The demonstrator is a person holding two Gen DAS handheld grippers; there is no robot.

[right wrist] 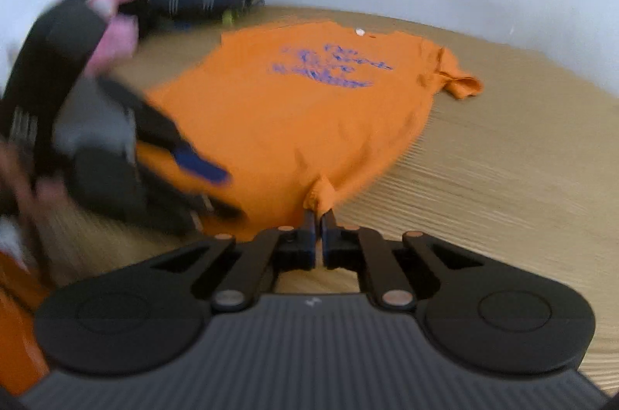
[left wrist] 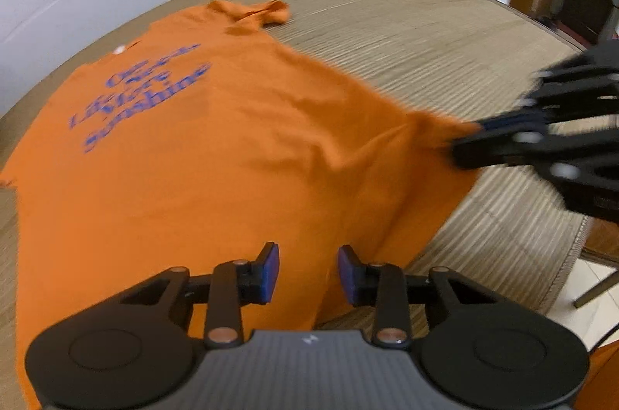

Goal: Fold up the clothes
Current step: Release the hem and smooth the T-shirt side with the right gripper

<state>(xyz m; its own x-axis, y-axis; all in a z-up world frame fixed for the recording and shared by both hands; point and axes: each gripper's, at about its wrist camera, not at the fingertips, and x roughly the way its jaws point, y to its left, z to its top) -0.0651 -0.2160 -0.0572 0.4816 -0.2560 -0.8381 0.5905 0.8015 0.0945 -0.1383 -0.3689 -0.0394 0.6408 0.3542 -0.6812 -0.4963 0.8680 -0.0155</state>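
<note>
Both grippers point downward over the ribbed tan desk [left wrist: 406,34]. The right gripper [right wrist: 318,216] is clamped tight on a bunched corner of the orange cotton T-shirt with blue lettering [right wrist: 294,108], which lies spread flat ahead of it. The left gripper [left wrist: 307,268] hovers above the shirt's near hem, its blue-padded fingers [left wrist: 271,265] apart, nothing pinched between them.
</note>
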